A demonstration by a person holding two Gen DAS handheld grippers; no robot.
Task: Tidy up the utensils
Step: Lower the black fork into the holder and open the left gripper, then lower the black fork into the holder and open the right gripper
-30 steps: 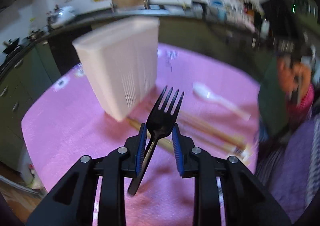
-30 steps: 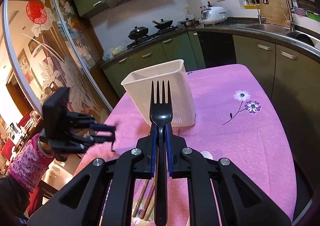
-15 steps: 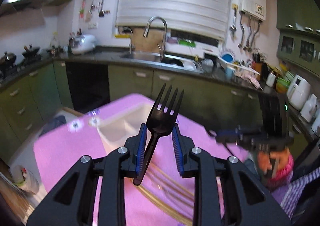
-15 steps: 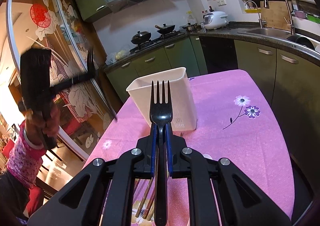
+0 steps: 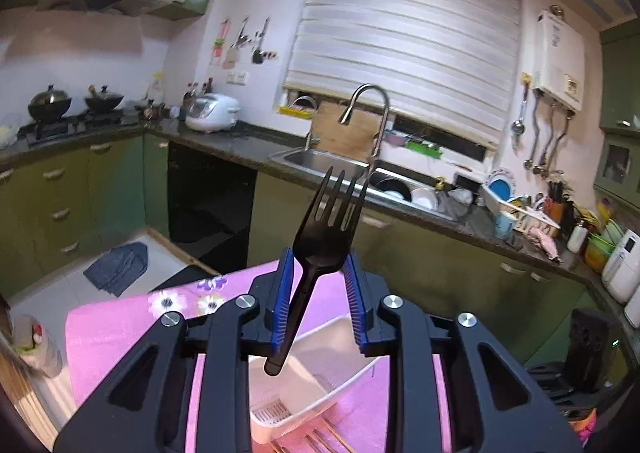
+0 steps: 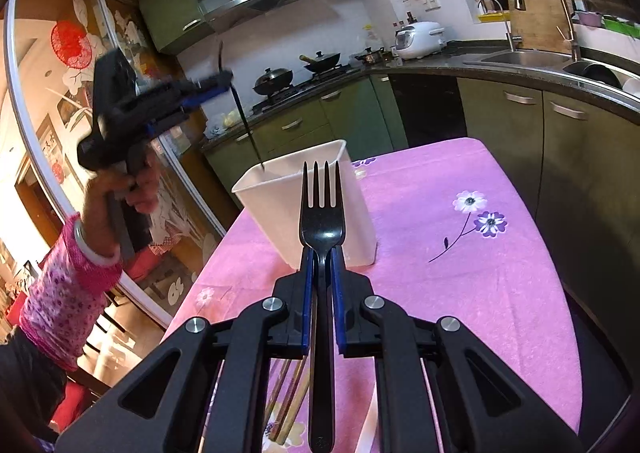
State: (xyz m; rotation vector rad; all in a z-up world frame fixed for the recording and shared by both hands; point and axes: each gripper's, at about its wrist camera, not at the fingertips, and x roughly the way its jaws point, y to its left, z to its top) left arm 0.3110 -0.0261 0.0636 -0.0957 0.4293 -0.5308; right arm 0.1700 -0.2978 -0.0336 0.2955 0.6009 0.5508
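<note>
1. The left tool [image 5: 318, 293] is raised above a white utensil holder [image 5: 320, 369] on a pink-clothed desk [image 5: 120, 325]. A black fork [image 5: 320, 249] sits between its blue pads [image 5: 282, 293], tines up, handle slanting down toward the holder's mouth.
2. The left jaws stand fairly wide; the fork head seems wedged between them (whether it is firmly pinched I cannot tell). Risk: it could slip out early and fall outside the holder.
3. From the right wrist view, that fork's handle tip [image 6: 256, 157] sits right at the holder's rim [image 6: 288, 169]. Risk: the tip could catch the rim and tip the light holder.
4. The right tool [image 6: 322, 277] is closed on a second black fork [image 6: 322, 213], held straight, tines forward, near the holder.
5. Wooden chopsticks [image 6: 290, 397] lie on the desk below the right tool (partly hidden).
6. Risk: with both tools aimed at one holder, they could collide if the right moves in too soon.
</note>
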